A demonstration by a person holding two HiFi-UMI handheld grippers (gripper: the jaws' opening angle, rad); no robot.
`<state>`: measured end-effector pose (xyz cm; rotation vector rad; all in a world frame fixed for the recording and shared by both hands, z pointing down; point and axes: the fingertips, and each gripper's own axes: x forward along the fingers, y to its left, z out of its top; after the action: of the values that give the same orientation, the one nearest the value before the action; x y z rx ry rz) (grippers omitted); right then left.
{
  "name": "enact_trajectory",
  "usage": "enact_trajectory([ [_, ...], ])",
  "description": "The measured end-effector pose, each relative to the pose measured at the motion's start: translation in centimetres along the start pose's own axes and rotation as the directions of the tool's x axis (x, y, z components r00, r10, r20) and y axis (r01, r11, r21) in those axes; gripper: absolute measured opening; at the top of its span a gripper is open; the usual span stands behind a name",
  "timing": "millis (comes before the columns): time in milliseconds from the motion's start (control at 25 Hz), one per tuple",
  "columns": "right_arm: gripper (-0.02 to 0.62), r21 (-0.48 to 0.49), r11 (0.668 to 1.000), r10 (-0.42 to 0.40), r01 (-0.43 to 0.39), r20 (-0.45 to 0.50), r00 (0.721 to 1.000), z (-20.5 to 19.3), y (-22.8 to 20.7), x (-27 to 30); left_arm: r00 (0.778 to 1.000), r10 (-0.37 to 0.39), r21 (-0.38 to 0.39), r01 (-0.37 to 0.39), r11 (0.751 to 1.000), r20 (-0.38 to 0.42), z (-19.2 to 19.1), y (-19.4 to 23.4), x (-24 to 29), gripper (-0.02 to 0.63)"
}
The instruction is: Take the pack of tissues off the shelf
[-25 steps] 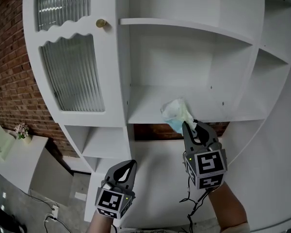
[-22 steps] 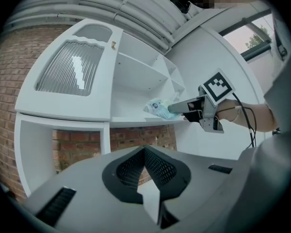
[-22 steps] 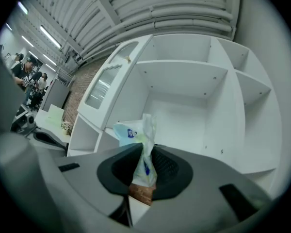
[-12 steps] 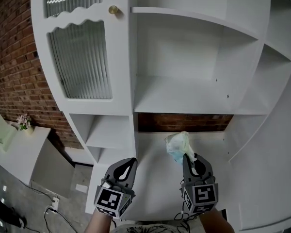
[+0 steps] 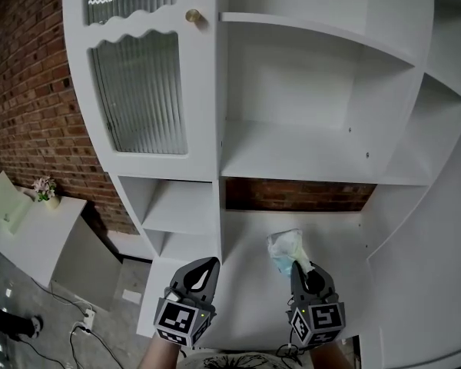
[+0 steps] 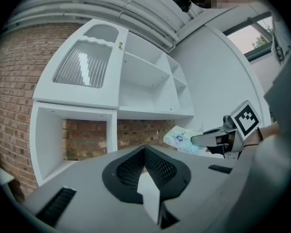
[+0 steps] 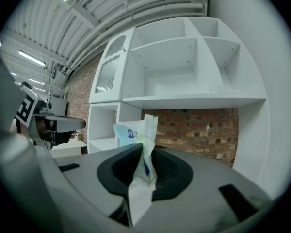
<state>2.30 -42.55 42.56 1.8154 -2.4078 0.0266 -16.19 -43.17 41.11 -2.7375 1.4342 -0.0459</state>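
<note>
Gripped the pack of tissues (image 5: 285, 248) in the right gripper (image 5: 298, 264), jaws narrowed almost together and pinched hard on the crumpled plastic at one end. Stuck up and forward out of those jaws, pale blue-green with a small dark blue mark near the top. Held clear of the white shelf unit (image 5: 203, 129), touching none of its boards! Hung low in the head view, in front of the white panel under the brick-backed opening (image 5: 300, 194) and well below the wide middle shelf (image 5: 292, 156). Stood against that same brick strip in the right gripper view, with bare white compartments stacked above.

Held the left gripper (image 5: 205, 267) alongside at the left, about level with its partner and apart from it. Closed up tight there, tips together, nothing between them. Caught the pack from the left gripper view too, off at the right, poking out past the other tool's fingertips.

Showed a ribbed glass door (image 5: 138, 91) with a brass knob (image 5: 193, 15) at the unit's upper left. Backed by a red brick wall (image 5: 27, 106), with a low white cabinet (image 5: 31, 233) at the far left and a small flower pot (image 5: 44, 189) on top of it.
</note>
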Motion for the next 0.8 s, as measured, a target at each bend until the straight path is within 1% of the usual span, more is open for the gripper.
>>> enact_trajectory([
  [200, 0.052, -0.006, 0.999, 0.042, -0.042, 0.014, 0.999, 0.2, 1.0, 0.1, 1.000, -0.004, 0.001, 0.004, 1.000, -0.008, -0.4, -0.3, 0.3, 0.006],
  [440, 0.049, -0.019, 0.999, 0.048, -0.048, 0.014, 0.999, 0.2, 0.9, 0.3, 1.000, -0.020, 0.004, 0.020, 1.000, -0.011, -0.5, -0.8, 0.9, 0.006],
  [640, 0.038, 0.009, 0.998, 0.066, -0.066, 0.021, 0.998, 0.1, 0.9, 0.4, 0.999, -0.028, -0.003, 0.028, 1.000, -0.028, -0.8, -1.1, 1.3, 0.006],
  [800, 0.038, 0.014, 0.997, 0.077, -0.078, 0.016, 0.997, -0.3, 0.9, 0.8, 1.000, -0.020, 0.006, 0.020, 1.000, -0.023, -0.9, -0.8, 1.7, 0.006],
])
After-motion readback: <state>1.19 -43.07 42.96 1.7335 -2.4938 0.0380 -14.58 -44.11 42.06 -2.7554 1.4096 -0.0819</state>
